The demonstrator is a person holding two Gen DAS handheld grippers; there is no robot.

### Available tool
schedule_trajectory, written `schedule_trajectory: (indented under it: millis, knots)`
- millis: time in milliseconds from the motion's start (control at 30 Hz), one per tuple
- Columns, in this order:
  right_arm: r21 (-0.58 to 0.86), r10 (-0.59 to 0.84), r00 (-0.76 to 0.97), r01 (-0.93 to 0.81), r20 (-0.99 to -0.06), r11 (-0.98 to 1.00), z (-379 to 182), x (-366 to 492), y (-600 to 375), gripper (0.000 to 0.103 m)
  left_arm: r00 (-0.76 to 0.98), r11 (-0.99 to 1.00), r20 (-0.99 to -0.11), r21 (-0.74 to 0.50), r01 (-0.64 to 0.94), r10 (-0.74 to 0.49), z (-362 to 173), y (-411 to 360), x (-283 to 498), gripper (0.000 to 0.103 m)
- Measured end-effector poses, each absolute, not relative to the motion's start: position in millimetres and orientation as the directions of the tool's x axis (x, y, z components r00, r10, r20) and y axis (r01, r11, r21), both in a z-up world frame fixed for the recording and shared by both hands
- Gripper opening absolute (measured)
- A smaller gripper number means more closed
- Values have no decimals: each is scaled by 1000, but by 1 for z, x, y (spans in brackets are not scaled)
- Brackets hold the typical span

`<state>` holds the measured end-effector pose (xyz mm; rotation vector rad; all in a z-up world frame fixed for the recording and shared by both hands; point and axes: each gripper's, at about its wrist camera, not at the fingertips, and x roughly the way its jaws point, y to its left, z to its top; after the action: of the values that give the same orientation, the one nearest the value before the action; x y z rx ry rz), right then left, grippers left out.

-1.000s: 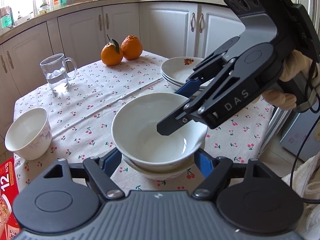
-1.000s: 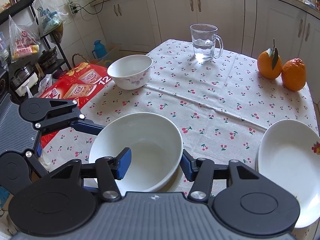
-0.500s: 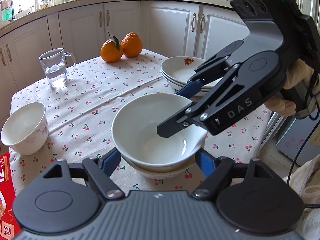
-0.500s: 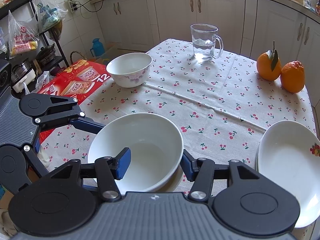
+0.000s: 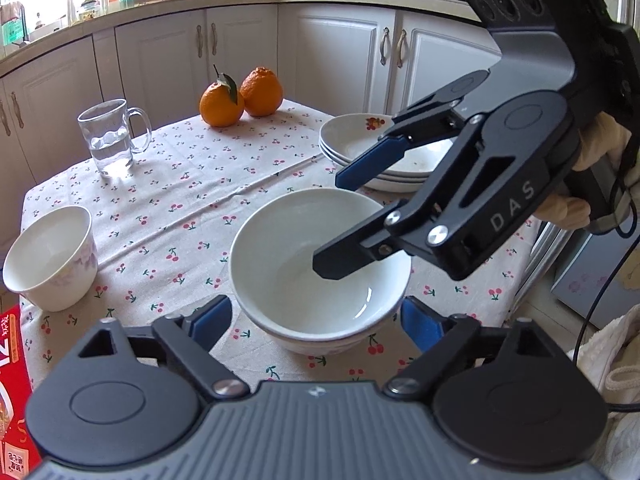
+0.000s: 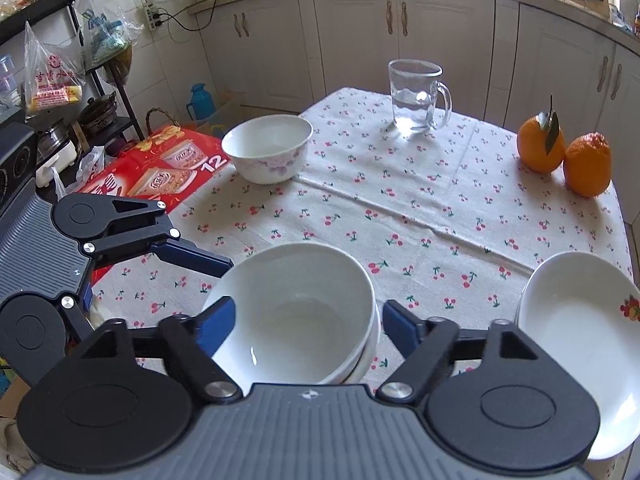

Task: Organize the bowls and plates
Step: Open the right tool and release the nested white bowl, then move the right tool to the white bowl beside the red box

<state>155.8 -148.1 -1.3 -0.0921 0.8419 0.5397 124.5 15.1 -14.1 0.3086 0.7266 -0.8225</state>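
Both tongs spread: left tongs (image 5: 316, 316), right tongs (image 6: 304, 322) flanking stacked bowls (image 5: 320, 276).

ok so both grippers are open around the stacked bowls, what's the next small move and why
Probably draw the right gripper up and away from the stacked bowls: one bowl already sits nested in another and both grippers stand open. Then the left gripper could go for the lone floral bowl near the table's edge.
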Motion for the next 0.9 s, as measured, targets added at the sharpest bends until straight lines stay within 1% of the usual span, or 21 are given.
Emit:
schedule_trajectory:
  millis: [300, 533, 633, 767, 900]
  knots:
    - [170, 485, 547, -526, -683, 833, 7, 146, -148, 90, 497, 682, -678, -9, 731, -541, -6, 34, 115, 93]
    - [179, 489, 528, -532, -695, 828, 3, 146, -145, 90, 533, 704, -665, 14, 710, -524, -1, 49, 113, 93]
    - [157, 484, 534, -543, -693, 825, 8, 148, -142, 90, 564, 728, -658, 34, 685, -500, 1, 59, 116, 93]
    - [122, 483, 544, -569, -686, 813, 17, 158, -132, 100, 615, 778, -646, 52, 626, -452, 3, 79, 131, 93]
    - [80, 484, 541, -607, -687, 791, 23, 180, -116, 101, 684, 837, -627, 91, 540, -373, 3, 101, 155, 93]
